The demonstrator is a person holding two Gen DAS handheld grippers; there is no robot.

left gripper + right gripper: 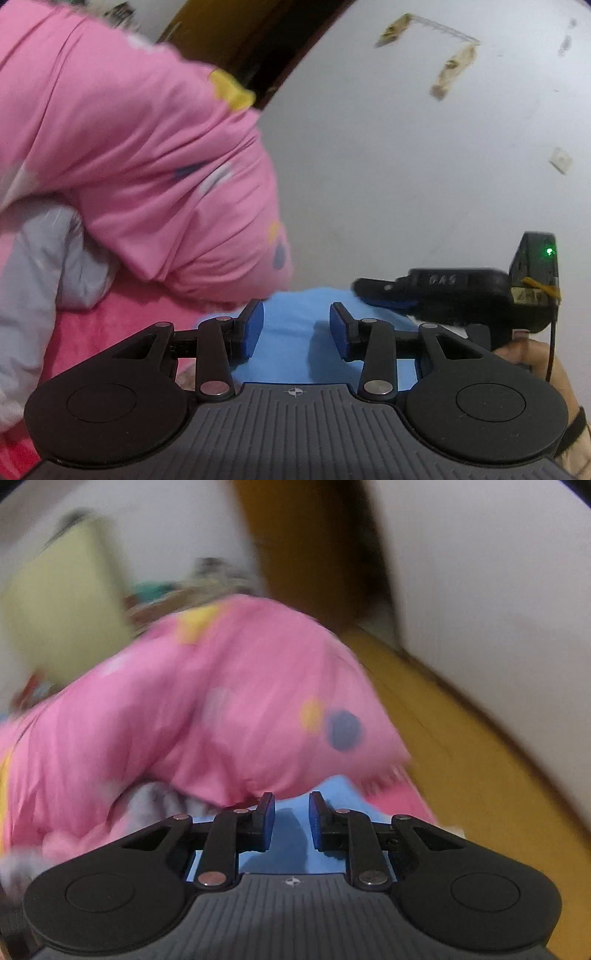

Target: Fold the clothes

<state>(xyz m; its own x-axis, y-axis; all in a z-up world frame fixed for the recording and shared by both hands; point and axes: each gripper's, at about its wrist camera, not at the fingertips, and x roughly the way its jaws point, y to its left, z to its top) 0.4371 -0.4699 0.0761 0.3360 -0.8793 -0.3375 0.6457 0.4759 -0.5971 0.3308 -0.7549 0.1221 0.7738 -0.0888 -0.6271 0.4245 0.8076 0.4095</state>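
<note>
The left gripper [296, 328] has its fingers apart with nothing between them, poised above a blue cloth [291, 354] that lies on a deep pink cover [122, 325]. Most of the cloth is hidden behind the gripper body, so its shape and folds cannot be read. The right gripper [292, 821] also has its fingers parted, by a narrower gap, over the same blue cloth [291, 834]; whether its tips touch the fabric cannot be told. In the left view the right gripper [373, 291] reaches in from the right, blurred, with the hand [532, 354] behind it partly cut off. A pink spotted quilt [140, 166] is heaped just beyond the cloth, over something pale grey [48, 258]. The right view is smeared, and its background is unreadable.
</note>
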